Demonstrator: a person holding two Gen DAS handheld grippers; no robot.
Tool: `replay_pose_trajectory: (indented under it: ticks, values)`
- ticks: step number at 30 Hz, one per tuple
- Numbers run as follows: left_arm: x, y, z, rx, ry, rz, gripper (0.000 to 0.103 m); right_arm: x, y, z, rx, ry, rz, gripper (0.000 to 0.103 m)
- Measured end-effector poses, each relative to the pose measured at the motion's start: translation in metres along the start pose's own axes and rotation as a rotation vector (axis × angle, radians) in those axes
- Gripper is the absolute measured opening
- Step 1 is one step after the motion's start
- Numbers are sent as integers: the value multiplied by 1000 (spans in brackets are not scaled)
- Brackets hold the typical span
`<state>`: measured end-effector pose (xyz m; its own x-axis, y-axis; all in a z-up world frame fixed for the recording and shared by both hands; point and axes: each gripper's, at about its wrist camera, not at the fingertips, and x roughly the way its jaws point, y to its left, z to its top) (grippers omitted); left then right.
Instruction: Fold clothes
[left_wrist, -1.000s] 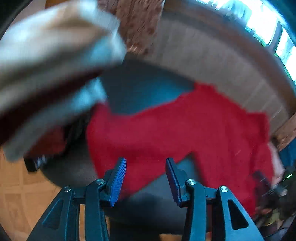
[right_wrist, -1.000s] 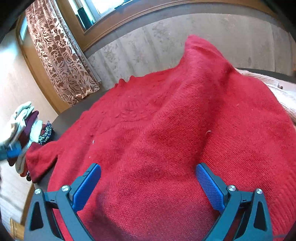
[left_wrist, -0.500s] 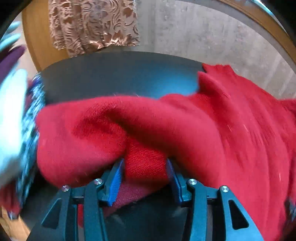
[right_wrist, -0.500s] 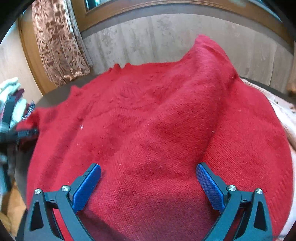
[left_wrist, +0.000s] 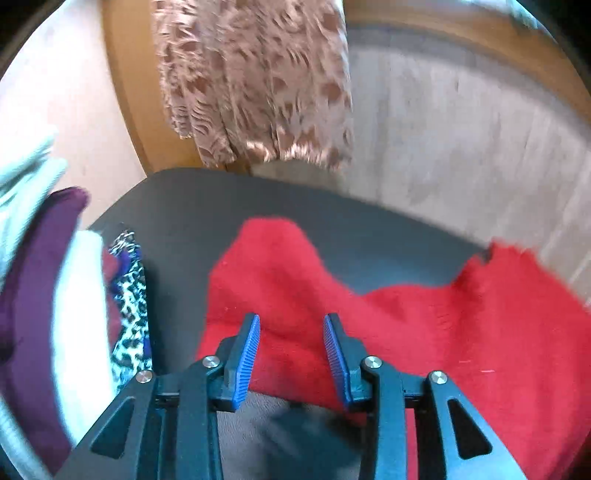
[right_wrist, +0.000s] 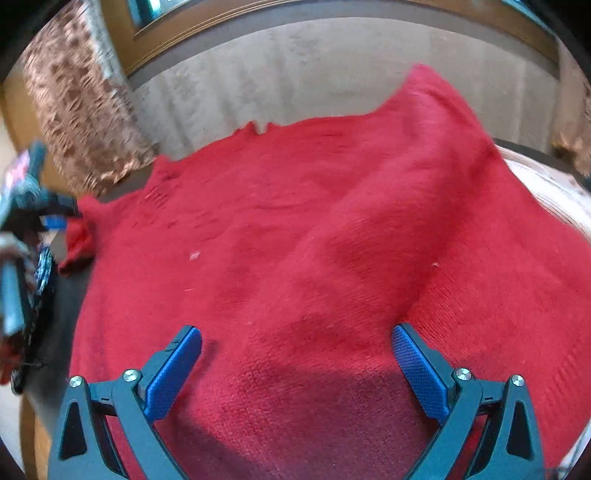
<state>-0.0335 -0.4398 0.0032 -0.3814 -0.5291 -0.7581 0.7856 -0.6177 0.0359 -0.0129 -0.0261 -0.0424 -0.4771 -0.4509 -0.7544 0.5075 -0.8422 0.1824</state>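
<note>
left wrist view: my left gripper (left_wrist: 291, 338) points down at a dark table (left_wrist: 207, 206). its jaws are closing, with a fold of the red sweater (left_wrist: 424, 332) lying between the blue pads (left_wrist: 245, 354); whether the pads already press on the knit i cannot tell, as the cloth seems to pass under them. the sweater's sleeve end rises toward 12 o'clock from the jaws, and the body spreads away toward 3 o'clock. at 9 o'clock stands a stack of folded clothes (left_wrist: 44, 295), blurred, with purple, white and leopard-print layers, just beside the sleeve but apart from it. a patterned curtain (left_wrist: 255, 81) hangs at 12 o'clock, against a pale wall (left_wrist: 461, 147).

right wrist view: my right gripper (right_wrist: 297, 363) hovers over the sweater (right_wrist: 314, 240) with its jaws spread wide, released, gripping nothing; the knit fills the gap beneath them. the garment covers most of the table, with a raised peak at 1 o'clock and a ridge running down from it toward the right pad. at 9 o'clock my left gripper (right_wrist: 55, 219) appears, blurred, at the sleeve end. a pale garment (right_wrist: 554, 195) shows at 3 o'clock, under the sweater's edge.
</note>
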Motion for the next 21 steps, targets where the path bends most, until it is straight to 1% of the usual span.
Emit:
replay_pose_trajectory:
  ticks: [2, 6, 8, 9, 10, 12, 13, 14, 16, 17, 18, 19, 21]
  values:
    - [-18, -4, -11, 8, -20, -92, 37, 1, 9, 2, -10, 0, 33, 103]
    - [-39, -33, -64, 102, 0, -250, 38, -2, 22, -3, 4, -17, 96, 103]
    - [-36, -50, -95, 150, 40, -284, 38, -6, 26, -8, 14, -29, 128, 103]
    - [-32, -55, -111, 158, 61, -289, 38, -9, 26, -10, 23, -37, 149, 103]
    - [-27, -57, -123, 160, 78, -281, 38, -12, 22, -13, 42, -48, 187, 103]
    - [-16, -59, -146, 167, 105, -256, 39, -21, 7, -18, 101, -64, 298, 103]
    - [-21, -56, -154, 172, 37, -258, 41, -25, -3, -19, 136, -65, 361, 103]
    - [-24, -53, -159, 180, 30, -253, 41, -32, -17, -18, 172, -74, 402, 103]
    - [-34, -47, -168, 188, 28, -242, 42, -57, -50, -16, 227, -150, 380, 103]
    - [-35, -44, -169, 197, 25, -243, 43, -71, -66, -14, 239, -206, 343, 103]
    - [-36, -41, -171, 207, 22, -243, 43, -85, -90, -8, 255, -260, 286, 103]
    - [-37, -36, -172, 205, 22, -247, 44, -96, -116, 1, 271, -297, 216, 103]
    - [-39, -33, -174, 199, 21, -247, 45, -104, -156, 19, 287, -306, 98, 103]
